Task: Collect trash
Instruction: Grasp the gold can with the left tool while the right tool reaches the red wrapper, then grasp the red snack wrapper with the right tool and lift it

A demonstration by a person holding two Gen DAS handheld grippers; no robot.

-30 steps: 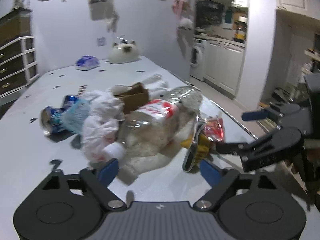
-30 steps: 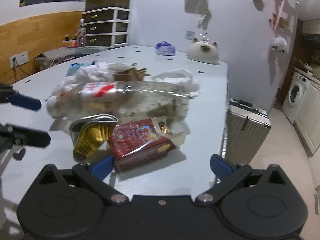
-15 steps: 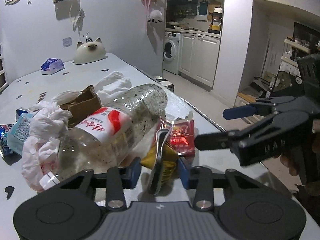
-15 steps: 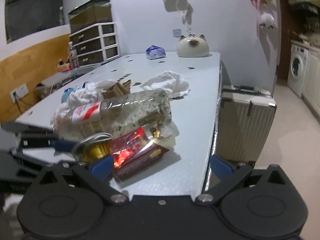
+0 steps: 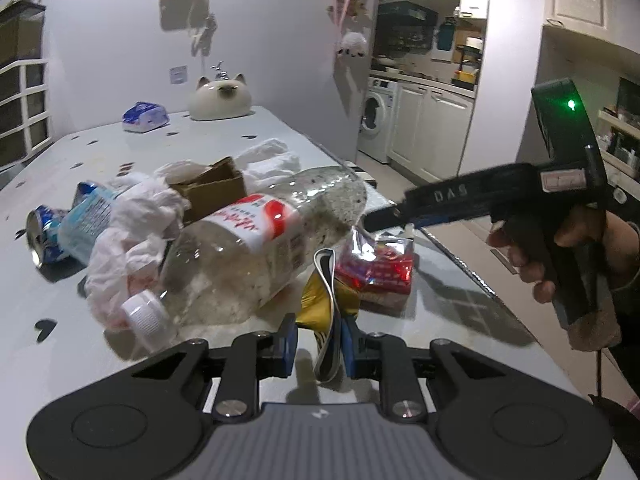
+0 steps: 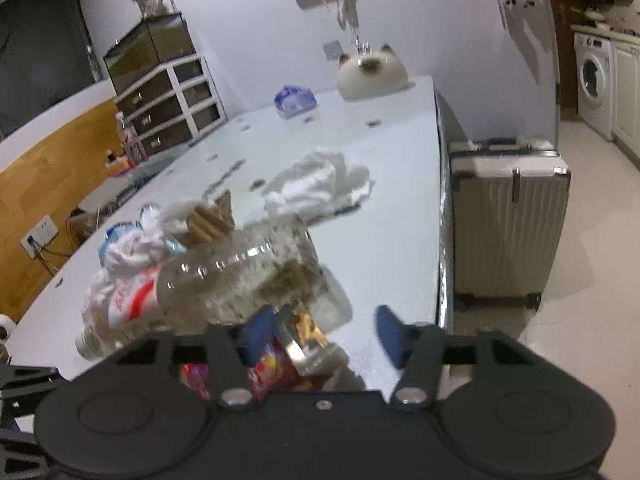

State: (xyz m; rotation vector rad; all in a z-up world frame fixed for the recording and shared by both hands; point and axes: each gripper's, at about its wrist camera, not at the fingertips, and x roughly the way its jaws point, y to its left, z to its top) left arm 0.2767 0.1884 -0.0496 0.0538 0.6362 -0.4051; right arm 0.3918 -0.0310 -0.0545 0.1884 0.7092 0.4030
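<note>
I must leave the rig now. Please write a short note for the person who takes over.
Left claw: jaws have just been closing, now shut on the gold wrapper.
Right claw: jaws have just been closing, still apart, above the red packet; nothing held.
Still piled on the table: plastic bottle, crumpled tissue, cardboard piece, blue can.
Done: wrapper gripped only.
Left: collect everything; no bin is visible.
</note>
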